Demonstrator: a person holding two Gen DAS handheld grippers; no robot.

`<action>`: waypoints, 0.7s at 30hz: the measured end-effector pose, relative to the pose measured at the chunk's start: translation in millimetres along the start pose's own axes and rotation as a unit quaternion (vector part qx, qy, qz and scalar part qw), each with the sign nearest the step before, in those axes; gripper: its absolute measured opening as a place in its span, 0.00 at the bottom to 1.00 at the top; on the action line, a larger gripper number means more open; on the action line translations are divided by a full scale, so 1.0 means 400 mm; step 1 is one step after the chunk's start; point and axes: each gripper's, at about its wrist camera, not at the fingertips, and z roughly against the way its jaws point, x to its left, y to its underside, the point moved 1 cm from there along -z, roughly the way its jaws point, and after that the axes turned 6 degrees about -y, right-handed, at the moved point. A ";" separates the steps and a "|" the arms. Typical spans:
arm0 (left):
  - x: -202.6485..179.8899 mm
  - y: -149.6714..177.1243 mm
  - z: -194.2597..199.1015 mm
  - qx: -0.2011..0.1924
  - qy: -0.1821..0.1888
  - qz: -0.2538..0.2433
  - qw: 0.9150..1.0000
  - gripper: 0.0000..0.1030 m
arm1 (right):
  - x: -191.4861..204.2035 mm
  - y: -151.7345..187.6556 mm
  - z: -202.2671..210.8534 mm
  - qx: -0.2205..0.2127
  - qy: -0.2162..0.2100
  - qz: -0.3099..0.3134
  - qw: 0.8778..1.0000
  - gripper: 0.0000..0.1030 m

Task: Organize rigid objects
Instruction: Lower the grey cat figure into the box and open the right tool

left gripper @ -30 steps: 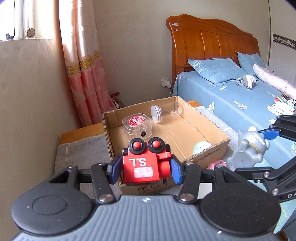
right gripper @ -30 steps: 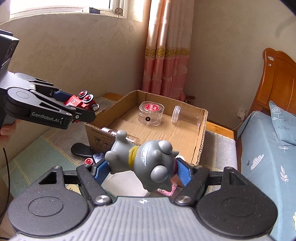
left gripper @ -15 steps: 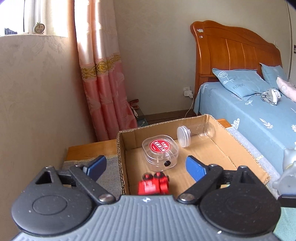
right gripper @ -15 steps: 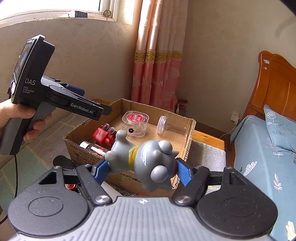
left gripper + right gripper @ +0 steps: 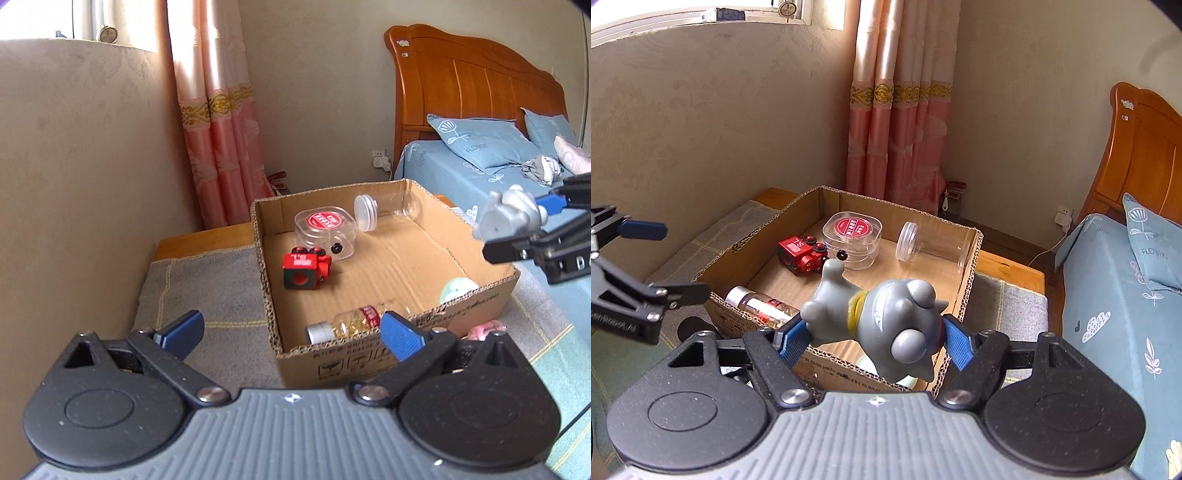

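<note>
Clamping a grey figurine (image 5: 886, 317) sideways, the right gripper (image 5: 873, 341) hangs over the near rim of the cardboard box (image 5: 476, 306); the left gripper (image 5: 291, 330) has just been opening, empty; beyond, the red toy (image 5: 306, 266) lies inside beside a clear round case (image 5: 325, 230).

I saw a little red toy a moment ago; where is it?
The red toy lies inside the cardboard box, near its left wall, just in front of the clear round case with the red label.
</note>
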 end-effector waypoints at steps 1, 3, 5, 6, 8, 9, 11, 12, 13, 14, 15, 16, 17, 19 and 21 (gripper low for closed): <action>0.004 0.009 0.007 0.001 -0.004 0.004 1.000 0.98 | -0.002 -0.007 -0.007 0.002 0.000 0.000 1.000 0.77; 0.018 0.025 0.022 0.003 -0.008 0.014 1.000 0.98 | -0.008 -0.023 -0.024 0.005 0.000 -0.005 1.000 0.77; 0.030 0.038 0.033 0.003 -0.015 0.021 1.000 0.98 | -0.013 -0.039 -0.042 0.009 0.002 -0.007 1.000 0.77; 0.036 0.046 0.041 0.004 -0.019 0.024 1.000 0.98 | -0.017 -0.048 -0.051 0.010 0.003 -0.009 1.000 0.77; 0.044 0.062 0.051 0.008 -0.018 0.028 0.999 0.99 | -0.019 -0.062 -0.068 0.014 0.004 -0.009 1.000 0.77; 0.047 0.070 0.053 0.010 -0.016 0.029 0.999 0.99 | -0.020 -0.070 -0.077 0.015 0.005 -0.010 1.000 0.77; 0.050 0.084 0.055 0.015 -0.015 0.032 0.999 0.99 | -0.021 -0.086 -0.094 0.018 0.008 -0.010 1.000 0.77; 0.049 0.092 0.055 0.018 -0.014 0.033 0.999 0.99 | -0.020 -0.094 -0.101 0.017 0.010 -0.010 1.000 0.77; 0.049 0.098 0.055 0.020 -0.014 0.033 0.999 0.99 | -0.019 -0.102 -0.107 0.015 0.013 -0.009 1.000 0.77; 0.046 0.105 0.055 0.022 -0.013 0.032 0.999 0.99 | -0.019 -0.107 -0.112 0.013 0.015 -0.008 1.000 0.77; 0.045 0.110 0.054 0.025 -0.012 0.032 0.999 0.99 | -0.020 -0.115 -0.119 0.013 0.018 -0.009 1.000 0.78; 0.042 0.114 0.053 0.028 -0.011 0.032 0.999 0.99 | -0.021 -0.120 -0.125 0.015 0.018 -0.011 1.000 0.79; 0.041 0.117 0.052 0.030 -0.009 0.033 0.999 0.99 | -0.021 -0.123 -0.128 0.014 0.020 -0.013 1.000 0.85; 0.038 0.124 0.053 0.030 -0.007 0.031 0.999 0.99 | -0.017 -0.122 -0.125 0.008 0.025 -0.014 1.000 1.00; 0.036 0.129 0.056 0.029 -0.006 0.029 0.999 0.99 | -0.010 -0.118 -0.117 0.007 0.021 -0.013 1.000 1.00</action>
